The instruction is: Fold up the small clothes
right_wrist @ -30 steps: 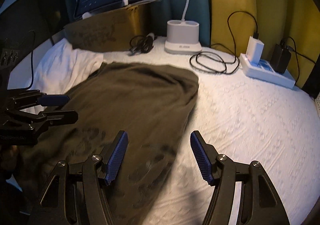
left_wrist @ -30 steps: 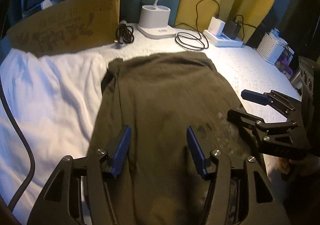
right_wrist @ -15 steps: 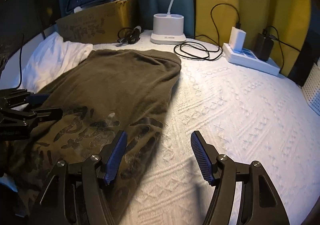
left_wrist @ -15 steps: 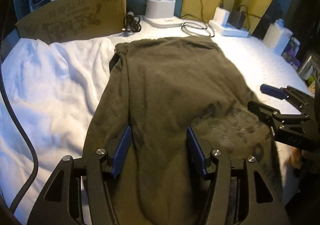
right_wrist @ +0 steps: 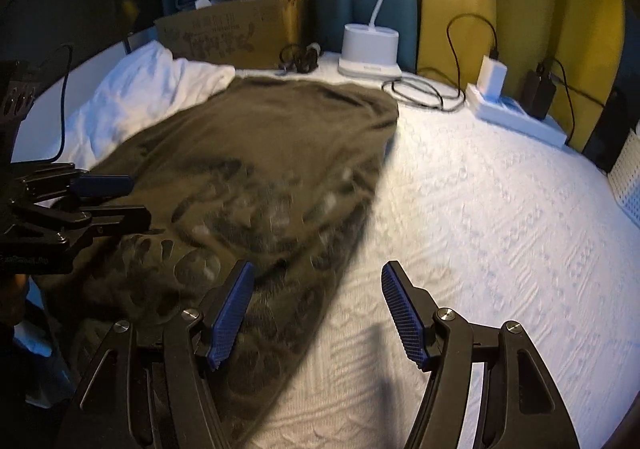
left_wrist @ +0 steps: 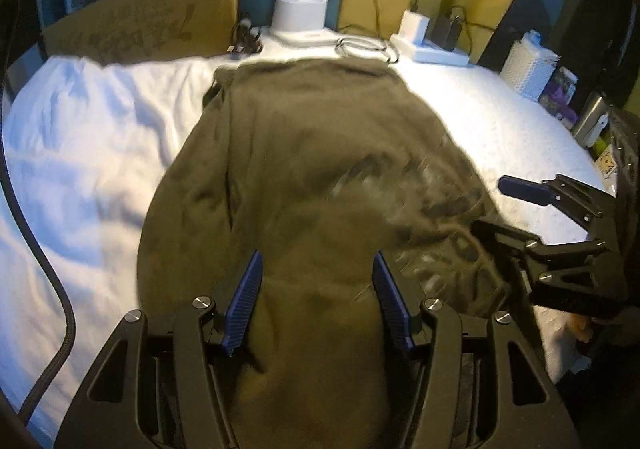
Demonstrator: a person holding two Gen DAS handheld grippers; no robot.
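Note:
A dark olive shirt (left_wrist: 312, 177) with a faded print lies lengthwise on the white bed; it also shows in the right wrist view (right_wrist: 256, 169). My left gripper (left_wrist: 316, 301) is open, its blue pads above the shirt's near end. My right gripper (right_wrist: 316, 309) is open over the shirt's right near edge and the bedspread. In the left wrist view the right gripper (left_wrist: 500, 205) sits open at the shirt's right edge. In the right wrist view the left gripper (right_wrist: 116, 197) sits open at the shirt's left side.
A white crumpled cloth (left_wrist: 80, 137) lies left of the shirt. At the head of the bed (right_wrist: 500, 217) stand a cardboard box (left_wrist: 152, 25), a white lamp base (left_wrist: 302, 15), coiled cables (left_wrist: 364, 47) and a power strip (left_wrist: 432, 49). A white basket (left_wrist: 528, 65) stands far right.
Both grippers have pulled back toward the near end of the shirt and risen, so more of the shirt and bed show. Both stay open.

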